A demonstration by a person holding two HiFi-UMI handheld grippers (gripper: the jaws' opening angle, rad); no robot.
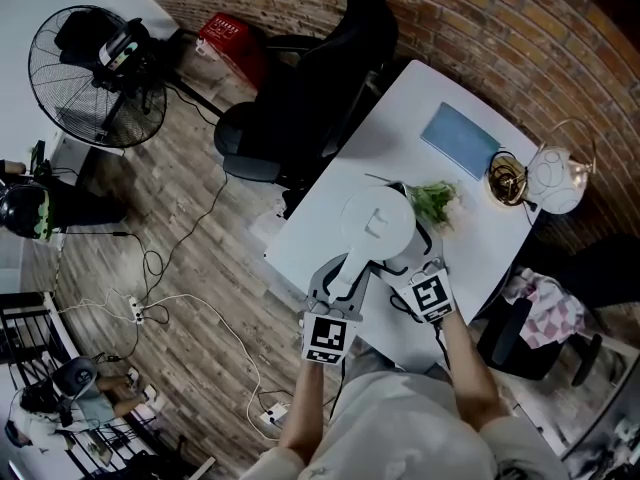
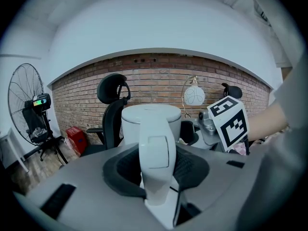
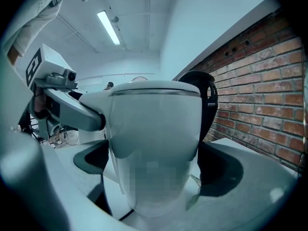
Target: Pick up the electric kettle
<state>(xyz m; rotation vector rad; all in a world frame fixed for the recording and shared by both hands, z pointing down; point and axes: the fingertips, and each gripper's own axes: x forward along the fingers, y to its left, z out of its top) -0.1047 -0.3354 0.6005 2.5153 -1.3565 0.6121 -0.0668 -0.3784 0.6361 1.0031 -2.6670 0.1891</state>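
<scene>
The white electric kettle [image 1: 378, 223] stands on the white table [image 1: 400, 118] near its front edge. My left gripper [image 1: 352, 260] comes at it from the front left. In the left gripper view the dark pads [image 2: 126, 170] are shut on the kettle's upright handle [image 2: 156, 153], with the kettle's body [image 2: 151, 117] behind. My right gripper [image 1: 420, 253] reaches in from the front right. In the right gripper view its jaws stand wide around the kettle's lower body [image 3: 154, 124], and both pads [image 3: 91, 159] lie against its sides.
Behind the kettle lie a green plant sprig [image 1: 433, 200], a blue pad [image 1: 460, 138], a gold wire piece [image 1: 507, 178] and a globe lamp [image 1: 555, 176]. A black office chair [image 1: 300, 98] stands at the table's far left edge. A fan [image 1: 85, 78] and cables [image 1: 190, 308] occupy the floor on the left.
</scene>
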